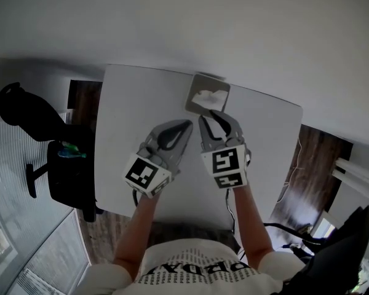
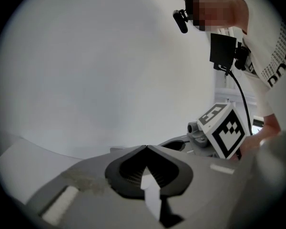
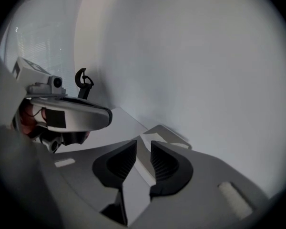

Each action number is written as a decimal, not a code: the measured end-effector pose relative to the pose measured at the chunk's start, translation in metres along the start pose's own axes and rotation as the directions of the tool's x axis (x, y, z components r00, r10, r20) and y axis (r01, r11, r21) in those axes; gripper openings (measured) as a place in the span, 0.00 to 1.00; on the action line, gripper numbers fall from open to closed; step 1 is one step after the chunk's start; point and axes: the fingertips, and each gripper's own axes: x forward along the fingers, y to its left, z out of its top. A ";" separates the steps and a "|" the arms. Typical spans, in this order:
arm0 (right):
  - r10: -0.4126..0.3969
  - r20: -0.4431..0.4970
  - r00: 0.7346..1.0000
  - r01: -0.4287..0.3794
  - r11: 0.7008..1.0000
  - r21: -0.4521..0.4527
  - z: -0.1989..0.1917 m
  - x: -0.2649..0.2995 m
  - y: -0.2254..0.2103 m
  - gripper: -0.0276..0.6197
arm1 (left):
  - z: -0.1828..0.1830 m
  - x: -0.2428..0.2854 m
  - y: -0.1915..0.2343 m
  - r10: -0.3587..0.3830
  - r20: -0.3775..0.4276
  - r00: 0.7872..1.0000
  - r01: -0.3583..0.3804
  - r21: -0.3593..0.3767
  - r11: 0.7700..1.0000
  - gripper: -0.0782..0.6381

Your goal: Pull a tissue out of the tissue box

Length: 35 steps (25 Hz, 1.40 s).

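The box [image 1: 197, 100] sits on the white table [image 1: 123, 140] near its far edge, at 12 o'clock in the head view, with a white tissue [image 1: 210, 96] puffed up out of its top slot.

The right claw [image 1: 214, 117] points at the box from the near side. Its tips are just short of the box's near edge, and the tissue is at 12 o'clock from them. No view shows whether the tips touch the box. In the right gripper view the right claw [image 3: 144, 149] has its jaws a narrow gap apart with nothing gripped. Only table shows through the gap, and the box [image 3: 168, 133] lies just past the tips at about 1 o'clock.

The left claw [image 1: 186, 126] hangs beside the right one, at its 9 o'clock, with the box at about 1 o'clock from its tips. In the left gripper view the left claw [image 2: 145, 148] has its tips pressed together and is empty.
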 end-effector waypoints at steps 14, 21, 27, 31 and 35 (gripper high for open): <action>0.007 -0.067 0.998 -0.010 0.999 -0.052 -0.020 0.037 -0.012 0.23 | -0.029 0.016 0.016 0.008 -0.023 1.000 -0.009 -0.039 0.999 0.10; -0.002 -0.087 0.996 -0.001 1.000 -0.031 -0.021 0.043 -0.012 0.22 | -0.032 0.017 0.015 0.003 -0.024 1.000 -0.004 -0.055 0.998 0.10; -0.056 -0.110 0.992 0.052 0.998 -0.041 -0.022 0.042 -0.017 0.05 | -0.032 0.017 0.012 -0.004 -0.028 1.000 0.003 -0.064 0.998 0.10; -0.052 -0.105 0.993 0.050 0.999 -0.020 -0.023 0.040 -0.019 0.05 | -0.033 0.016 0.010 -0.006 -0.019 1.000 0.004 -0.072 0.997 0.10; -0.049 -0.113 0.992 0.048 0.999 -0.014 -0.024 0.040 -0.019 0.05 | -0.033 0.017 0.010 -0.006 -0.016 1.000 0.004 -0.074 0.997 0.10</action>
